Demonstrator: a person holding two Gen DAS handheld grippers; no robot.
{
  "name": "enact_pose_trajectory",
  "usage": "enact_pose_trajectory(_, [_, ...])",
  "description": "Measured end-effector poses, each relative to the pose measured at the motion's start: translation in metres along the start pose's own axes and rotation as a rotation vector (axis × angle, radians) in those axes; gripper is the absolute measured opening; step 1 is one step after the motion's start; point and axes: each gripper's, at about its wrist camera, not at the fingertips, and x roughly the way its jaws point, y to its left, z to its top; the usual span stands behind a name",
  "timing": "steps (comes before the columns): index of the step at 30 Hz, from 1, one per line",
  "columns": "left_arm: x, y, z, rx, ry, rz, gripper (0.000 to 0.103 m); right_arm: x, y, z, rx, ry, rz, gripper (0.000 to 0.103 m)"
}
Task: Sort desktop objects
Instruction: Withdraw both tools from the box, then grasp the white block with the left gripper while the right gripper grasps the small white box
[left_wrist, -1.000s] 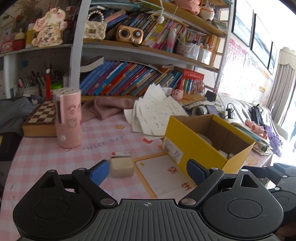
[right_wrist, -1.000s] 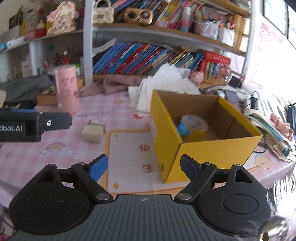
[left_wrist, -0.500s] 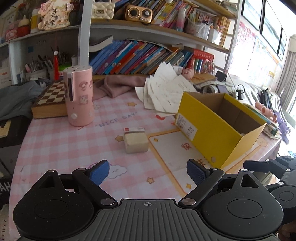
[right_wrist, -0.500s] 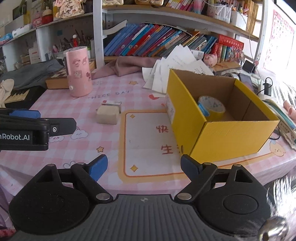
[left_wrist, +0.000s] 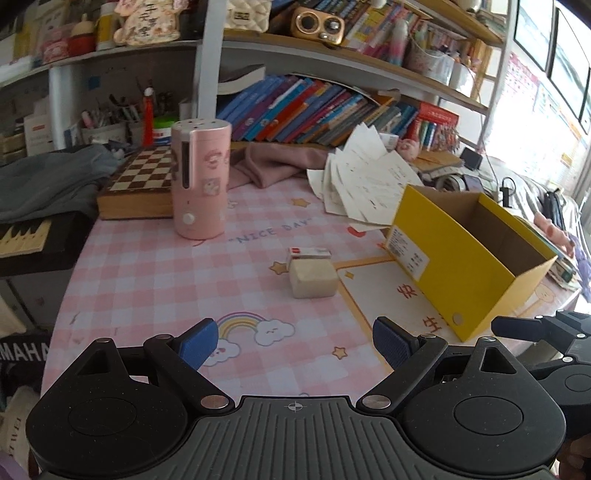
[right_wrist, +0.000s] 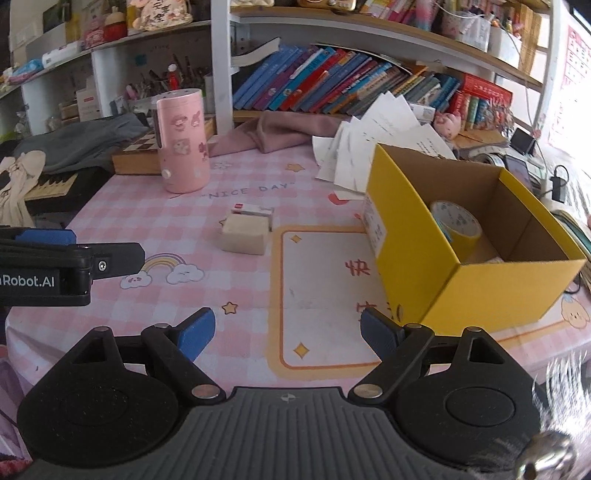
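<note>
A beige block (left_wrist: 313, 277) (right_wrist: 243, 239) lies on the pink checked tablecloth, with a small white and red box (left_wrist: 309, 252) (right_wrist: 252, 210) just behind it. To their right stands an open yellow cardboard box (left_wrist: 458, 271) (right_wrist: 476, 288) holding a roll of tape (right_wrist: 456, 223). My left gripper (left_wrist: 293, 345) is open and empty, hovering well short of the block. My right gripper (right_wrist: 287, 332) is open and empty too, above a white mat (right_wrist: 325, 288) left of the yellow box. The left gripper's finger (right_wrist: 70, 258) juts in at the right wrist view's left edge.
A tall pink cylinder (left_wrist: 199, 181) (right_wrist: 181, 142) stands at the back left, before a chessboard box (left_wrist: 138, 184). Loose papers (left_wrist: 365, 188) and a pink cloth (left_wrist: 273, 166) lie behind the yellow box. Bookshelves (left_wrist: 314, 110) close off the back. A dark keyboard (left_wrist: 26, 236) sits left.
Both views have drawn back and tipped downward: the block, pink cylinder and yellow box sit farther off and more tablecloth shows in front. Both grippers stayed open.
</note>
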Motion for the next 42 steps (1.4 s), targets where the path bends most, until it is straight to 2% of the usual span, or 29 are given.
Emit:
enact_pose_trajectory(17, [0.030,0.004,0.018,0.004,0.005,0.037,0.093,0.040,-0.015,0.032,0.016,0.001,0.016,0.083])
enact_pose_trajectory(22, [0.050,0.003,0.024,0.005,0.036,0.028,0.093,0.060,-0.023,0.046,0.011,0.016,0.024,0.082])
enact_pose_trajectory(27, [0.076,-0.001,0.034,0.027,0.063,0.026,0.093,0.082,-0.030,0.062,0.004,0.028,0.034,0.068])
enact_pose_trajectory(30, [0.098,-0.005,0.038,0.045,0.095,0.022,0.093,0.093,-0.039,0.073,0.028,0.013,0.028,0.065])
enact_pose_trajectory(35, [0.138,-0.018,0.041,0.108,0.150,0.014,0.093,0.111,-0.051,0.089,0.055,0.026,0.055,0.064])
enact_pose_trajectory(40, [0.173,-0.033,0.040,0.185,0.167,0.038,0.091,0.132,-0.048,0.100,0.042,0.057,0.102,0.064])
enact_pose_trajectory(41, [0.178,-0.034,0.041,0.180,0.167,0.036,0.089,0.136,-0.046,0.103,0.036,0.062,0.113,0.064])
enact_pose_trajectory(42, [0.183,-0.034,0.041,0.175,0.168,0.032,0.084,0.139,-0.044,0.104,0.031,0.066,0.122,0.064])
